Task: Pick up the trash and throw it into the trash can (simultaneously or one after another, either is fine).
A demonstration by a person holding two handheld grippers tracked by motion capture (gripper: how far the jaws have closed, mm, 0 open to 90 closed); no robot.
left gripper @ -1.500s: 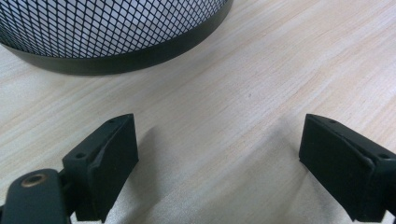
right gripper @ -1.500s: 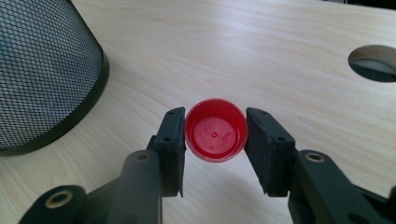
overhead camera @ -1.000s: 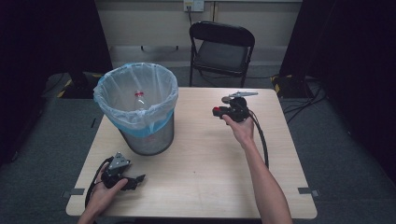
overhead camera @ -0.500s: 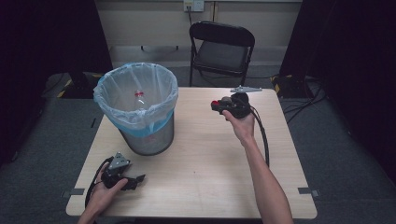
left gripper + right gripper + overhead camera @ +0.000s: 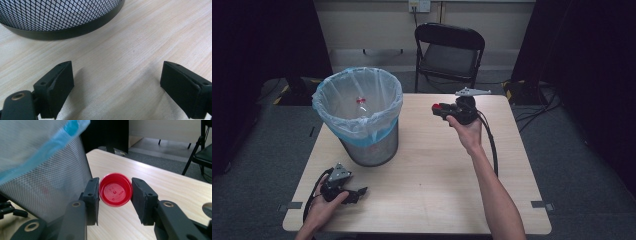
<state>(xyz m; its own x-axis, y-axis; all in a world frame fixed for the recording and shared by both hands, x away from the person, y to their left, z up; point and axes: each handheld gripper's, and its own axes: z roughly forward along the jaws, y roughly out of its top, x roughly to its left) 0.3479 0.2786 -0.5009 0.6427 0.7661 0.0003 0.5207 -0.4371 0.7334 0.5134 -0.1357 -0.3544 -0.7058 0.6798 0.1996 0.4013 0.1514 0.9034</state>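
At the left, the left gripper is rested on the table with its jaws spread and nothing between them, kept clear of the work. The lined mesh bin is stood ready beside it. At the right, a red cap is pinched in the right gripper, raised above the table, probably for dropping into the bin.

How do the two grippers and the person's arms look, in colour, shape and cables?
Both the left gripper and the right gripper are black, with two blocky jaws and brass-coloured pivot screws. Each carries a grey three-cornered plate on top and trails a black cable. The forearms are bare; no sleeves show.
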